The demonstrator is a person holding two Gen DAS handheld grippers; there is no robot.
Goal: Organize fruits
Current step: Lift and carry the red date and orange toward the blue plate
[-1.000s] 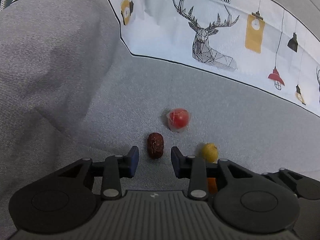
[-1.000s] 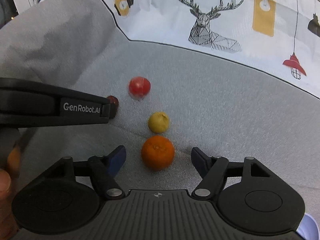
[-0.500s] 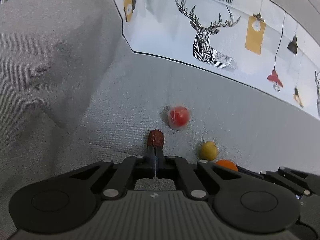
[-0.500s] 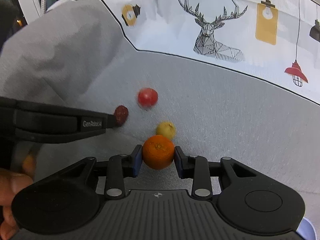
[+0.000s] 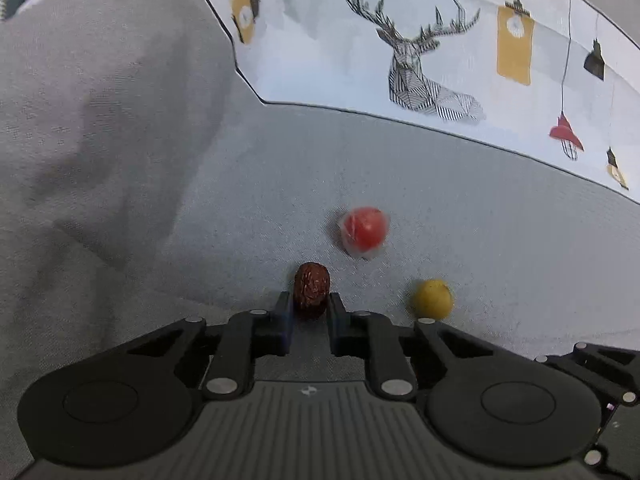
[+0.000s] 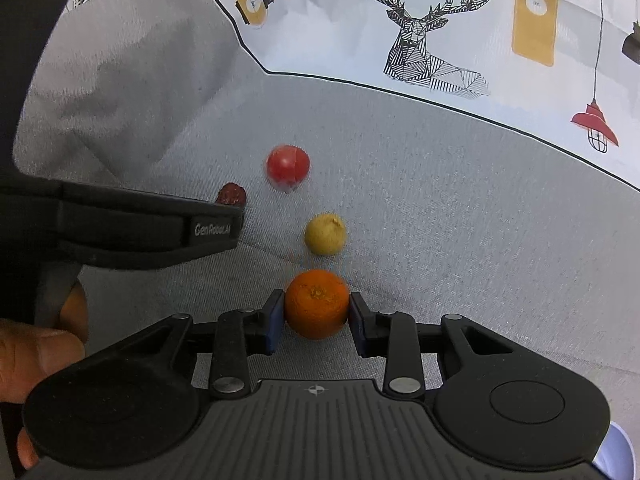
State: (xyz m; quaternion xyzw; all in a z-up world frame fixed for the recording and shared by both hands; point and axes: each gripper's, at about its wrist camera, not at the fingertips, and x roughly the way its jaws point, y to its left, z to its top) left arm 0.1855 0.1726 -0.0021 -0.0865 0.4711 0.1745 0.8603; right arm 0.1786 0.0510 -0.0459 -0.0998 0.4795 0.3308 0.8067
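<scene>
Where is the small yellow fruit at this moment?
The yellow fruit lies free on the grey sofa seat. In the right wrist view it is just beyond the orange held by the right gripper, with the red tomato farther back.

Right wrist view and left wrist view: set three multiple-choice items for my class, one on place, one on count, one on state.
1. Where does the yellow fruit lie in the right wrist view?
A. between the red fruit and the orange
B. on the deer-print cloth
C. in the left gripper

2. How many fruits show in the right wrist view?
A. two
B. four
C. six

3. What does the right gripper do?
A. stands open
B. grips the orange
C. grips the dark red date

Answers: 1 A, it sits in line between them. 2 B, red, date, yellow, orange. 3 B, both fingers press the orange's sides.
</scene>
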